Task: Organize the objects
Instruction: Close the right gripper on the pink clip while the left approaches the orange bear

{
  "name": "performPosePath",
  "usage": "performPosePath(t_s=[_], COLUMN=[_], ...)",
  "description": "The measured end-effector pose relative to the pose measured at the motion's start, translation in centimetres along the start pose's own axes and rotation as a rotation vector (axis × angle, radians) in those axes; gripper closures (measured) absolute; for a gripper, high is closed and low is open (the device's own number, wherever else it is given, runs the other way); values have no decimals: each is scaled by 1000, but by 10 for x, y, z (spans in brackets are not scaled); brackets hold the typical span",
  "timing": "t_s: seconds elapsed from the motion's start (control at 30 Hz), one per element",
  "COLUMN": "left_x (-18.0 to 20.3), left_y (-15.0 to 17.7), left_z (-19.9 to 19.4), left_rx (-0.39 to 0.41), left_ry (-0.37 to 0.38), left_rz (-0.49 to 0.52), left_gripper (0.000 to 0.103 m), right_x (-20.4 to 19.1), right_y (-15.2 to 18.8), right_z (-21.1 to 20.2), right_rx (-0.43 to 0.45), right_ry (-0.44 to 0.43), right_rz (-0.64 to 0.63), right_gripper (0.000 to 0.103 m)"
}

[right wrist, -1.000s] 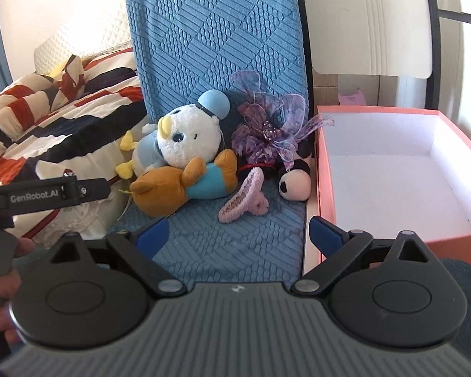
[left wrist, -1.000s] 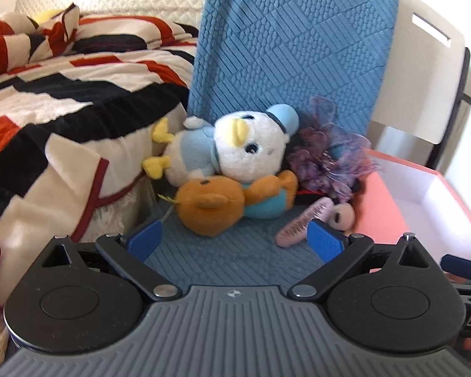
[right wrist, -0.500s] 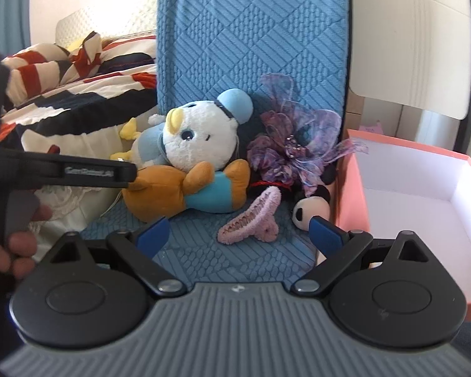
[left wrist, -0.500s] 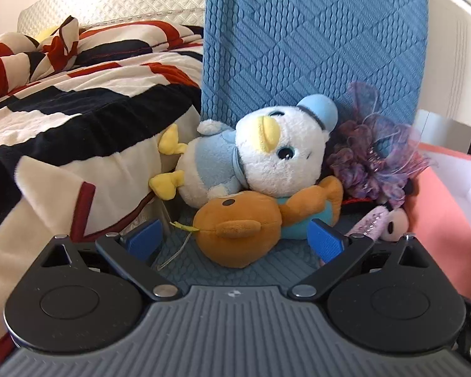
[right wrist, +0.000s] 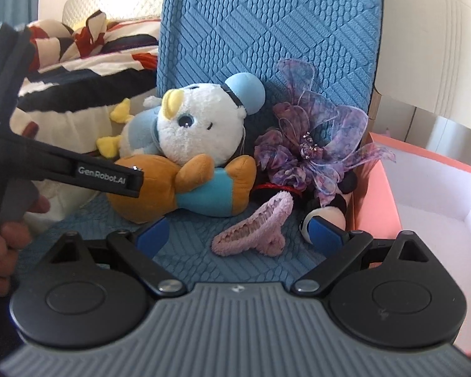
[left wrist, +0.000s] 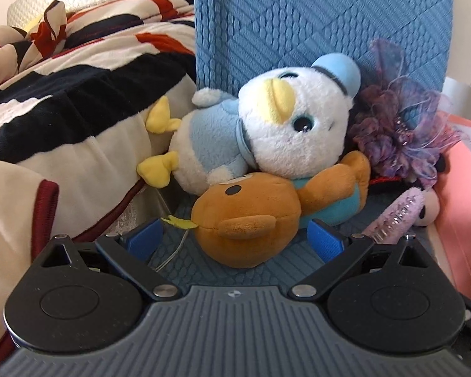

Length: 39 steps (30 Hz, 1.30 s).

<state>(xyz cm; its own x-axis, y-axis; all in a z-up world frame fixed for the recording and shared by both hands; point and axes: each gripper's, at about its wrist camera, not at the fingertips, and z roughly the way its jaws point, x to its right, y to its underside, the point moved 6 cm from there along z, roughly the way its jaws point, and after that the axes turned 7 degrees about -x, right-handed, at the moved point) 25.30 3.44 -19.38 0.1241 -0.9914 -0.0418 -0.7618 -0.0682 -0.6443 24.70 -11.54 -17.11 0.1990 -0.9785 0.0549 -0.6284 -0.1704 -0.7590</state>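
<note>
The left gripper [left wrist: 235,235] has closed in on the orange bear [left wrist: 251,216], wide-open fingers flanking its head on the blue chair [left wrist: 298,15]. The right gripper [right wrist: 240,231] hangs open near the pink hair clip [right wrist: 254,229].

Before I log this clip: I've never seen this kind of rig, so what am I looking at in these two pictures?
No robot here: a person carries a hand-held gripper in each hand, each with a camera looking out between its blue fingertips. One picture is from the left hand-held gripper, open around the head of an orange plush bear. The other is from the right hand-held gripper, open near a pink hair clip. Neither holds anything. On the blue chair also lie a white plush bird and a purple bow. A pink box stands open alongside.
</note>
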Motion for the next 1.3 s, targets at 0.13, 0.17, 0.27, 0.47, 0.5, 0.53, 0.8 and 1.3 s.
performPosePath(t_s=[0.13, 0.17, 0.27, 0.47, 0.5, 0.53, 0.8, 1.3], left_x=[-3, -4, -7, -4, -3, -2, 7, 20], left_y=[-4, -5, -8, -10, -9, -8, -4, -5], left_z=[13, 17, 27, 37, 38, 39, 56, 74], left_rx=[-31, -43, -69, -101, -107, -111, -141, -119], left_ry=[-7, -13, -21, 2, -1, -5, -55, -99], left_rz=[3, 1, 10, 57, 73, 84, 166, 246], left_gripper=[2, 3, 3, 3, 4, 4, 4, 4], right_x=[3, 3, 7, 13, 12, 12, 6, 2], right_y=[-3, -3, -7, -6, -5, -3, 12, 5], right_z=[19, 23, 37, 64, 68, 72, 105, 132], right_rx=[-30, -39, -61, -128, -139, -160, -273, -209], right_ry=[46, 61, 91, 133, 139, 139, 126, 93], right_rz=[-32, -46, -65, -95, -102, -106, -180, -230], right_gripper=[5, 5, 5, 16, 26, 27, 32, 46])
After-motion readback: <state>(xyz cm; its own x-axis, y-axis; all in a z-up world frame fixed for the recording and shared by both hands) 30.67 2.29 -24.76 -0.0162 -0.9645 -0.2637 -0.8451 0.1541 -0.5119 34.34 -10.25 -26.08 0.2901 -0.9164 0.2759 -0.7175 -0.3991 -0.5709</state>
